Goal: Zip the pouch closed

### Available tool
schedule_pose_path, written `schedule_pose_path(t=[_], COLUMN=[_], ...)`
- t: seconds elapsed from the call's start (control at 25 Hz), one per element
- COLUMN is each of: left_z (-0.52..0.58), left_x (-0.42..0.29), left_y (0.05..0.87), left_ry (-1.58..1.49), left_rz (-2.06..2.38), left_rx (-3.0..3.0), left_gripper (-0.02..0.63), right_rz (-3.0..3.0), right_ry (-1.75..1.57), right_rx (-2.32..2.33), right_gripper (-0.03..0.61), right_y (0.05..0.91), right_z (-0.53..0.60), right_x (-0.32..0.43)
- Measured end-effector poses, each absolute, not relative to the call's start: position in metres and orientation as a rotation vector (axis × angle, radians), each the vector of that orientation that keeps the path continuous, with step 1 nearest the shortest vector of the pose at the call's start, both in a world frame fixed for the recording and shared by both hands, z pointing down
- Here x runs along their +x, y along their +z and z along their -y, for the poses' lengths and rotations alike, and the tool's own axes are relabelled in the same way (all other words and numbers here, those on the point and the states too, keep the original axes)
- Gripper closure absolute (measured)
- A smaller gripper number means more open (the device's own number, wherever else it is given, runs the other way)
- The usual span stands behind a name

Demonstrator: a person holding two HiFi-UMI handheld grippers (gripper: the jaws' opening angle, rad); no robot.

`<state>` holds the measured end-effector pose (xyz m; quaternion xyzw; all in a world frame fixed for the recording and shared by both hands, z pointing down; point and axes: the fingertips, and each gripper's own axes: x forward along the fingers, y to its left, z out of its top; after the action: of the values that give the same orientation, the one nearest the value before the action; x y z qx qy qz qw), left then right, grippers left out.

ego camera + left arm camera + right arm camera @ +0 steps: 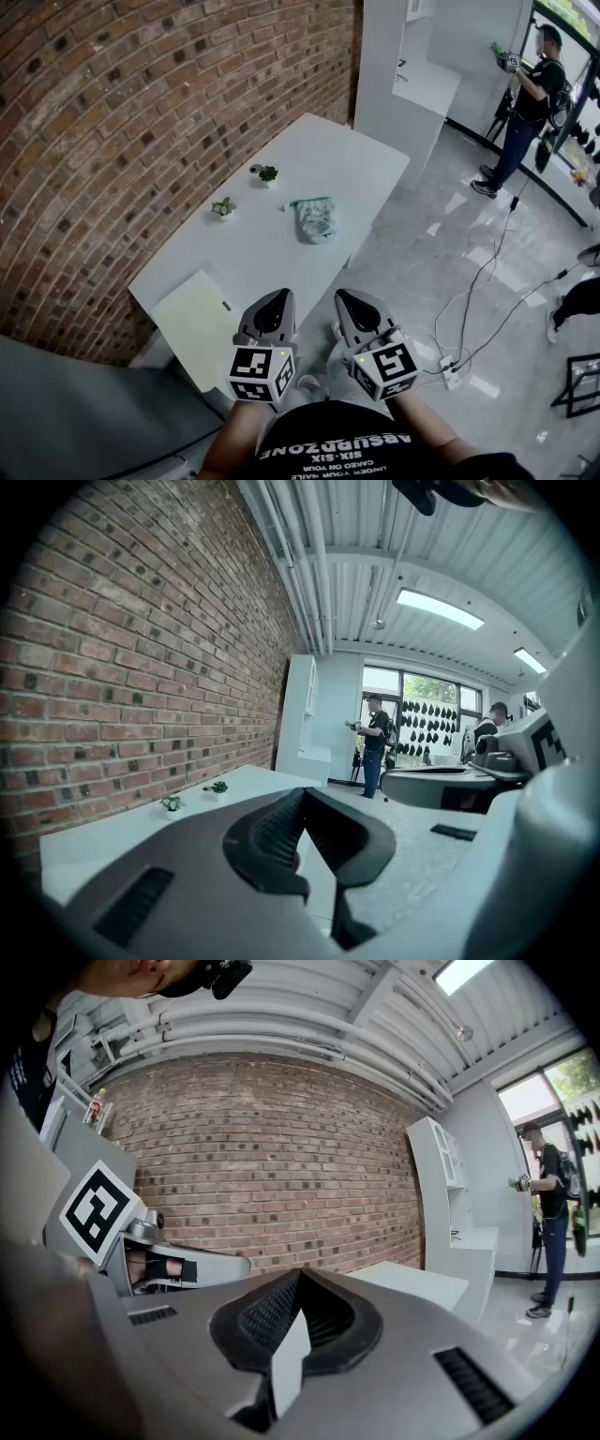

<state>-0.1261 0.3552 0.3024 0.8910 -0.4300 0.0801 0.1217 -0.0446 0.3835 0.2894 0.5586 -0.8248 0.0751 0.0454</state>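
Note:
A pale green pouch (315, 218) lies on the white table (347, 159), well ahead of both grippers and touched by neither. My left gripper (277, 298) hovers near the table's near end, jaws shut with nothing between them. My right gripper (349, 300) hangs beside it over the floor, also shut and empty. In the left gripper view the jaws (302, 794) meet at the tip, with the table (112, 832) below; the pouch is hidden there. The right gripper view shows its shut jaws (298, 1274) and the left gripper (141, 1241) alongside.
Two small potted plants (223, 207) (268, 173) and a tiny dark object (255, 169) stand left of the pouch. A cream sheet (199, 328) lies at the table's near corner. A brick wall (112, 141) runs along the left. A person (530, 98) stands far right; cables (487, 300) trail on the floor.

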Motion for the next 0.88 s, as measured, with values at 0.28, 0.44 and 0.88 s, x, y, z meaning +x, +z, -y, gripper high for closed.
schedule_pose_path(t=[0.28,0.44,0.88], left_z=[-0.348,-0.340,-0.281], left_x=[-0.117,-0.112,-0.093], left_y=[0.303,0.307,0.314], left_ry=[0.245,0.255,0.287], left_rz=[1.235,1.228,1.305], left_rx=[2.609,2.607,2.559], left_gripper=[0.607,0.607,0.607], right_rz=[2.529,2.541,2.577], right_ry=[0.253,0.247,0.257], right_rx=[1.747,1.730,1.610], right_gripper=[0.580,0.580,0.526], right_y=[0.289,0.292,0.304], right_z=[-0.375,-0.367,-0.308], right_x=[-0.033,-0.028,-0.004])
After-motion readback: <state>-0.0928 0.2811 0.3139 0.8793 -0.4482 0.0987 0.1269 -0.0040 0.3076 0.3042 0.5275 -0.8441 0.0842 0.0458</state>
